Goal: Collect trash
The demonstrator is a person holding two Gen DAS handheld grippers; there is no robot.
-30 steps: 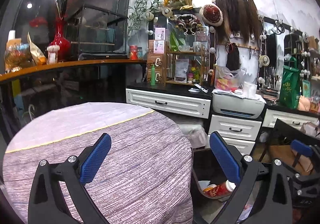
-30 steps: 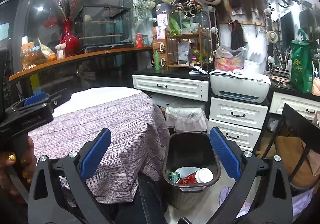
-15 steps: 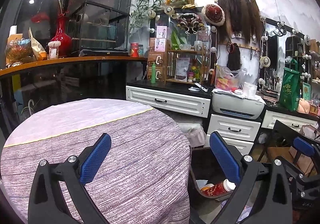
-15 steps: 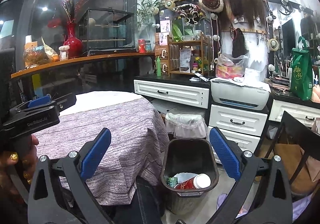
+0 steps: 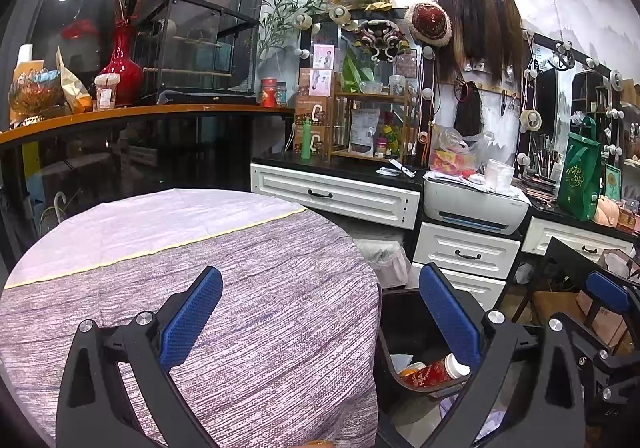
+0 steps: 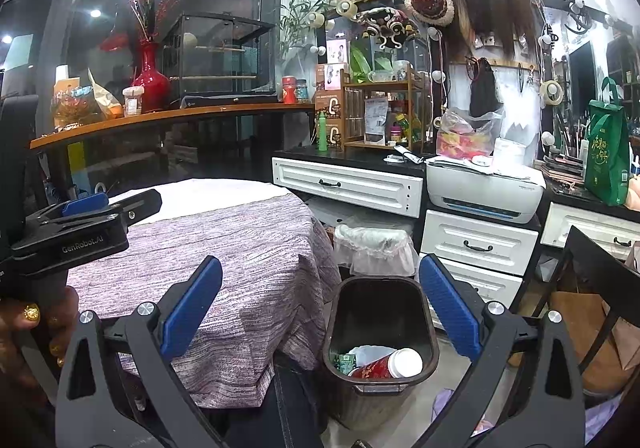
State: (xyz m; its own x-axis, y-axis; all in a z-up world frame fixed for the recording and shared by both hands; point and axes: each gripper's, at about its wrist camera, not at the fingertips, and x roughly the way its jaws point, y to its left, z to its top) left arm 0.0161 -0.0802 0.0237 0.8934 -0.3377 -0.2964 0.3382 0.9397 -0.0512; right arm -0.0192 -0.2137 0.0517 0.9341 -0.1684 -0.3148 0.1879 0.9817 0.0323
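Both grippers, left (image 5: 320, 322) and right (image 6: 320, 312), are hovering spread and empty; black bin (image 6: 430, 332) holding a red bottle (image 6: 384, 366) at five o'clock off the table (image 6: 240, 248).

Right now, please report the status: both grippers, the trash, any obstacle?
Left gripper open, empty. Right gripper open, empty. Red bottle lies in black bin beside the table. No obstacle seen.

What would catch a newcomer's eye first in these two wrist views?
Probably the dark bin on the floor beside the round table's striped cloth, with a red bottle with a white cap lying in it among other trash. Both the left gripper and the right gripper have their blue-padded jaws wide apart and hold nothing. Behind, a red vase stands on the wooden counter.
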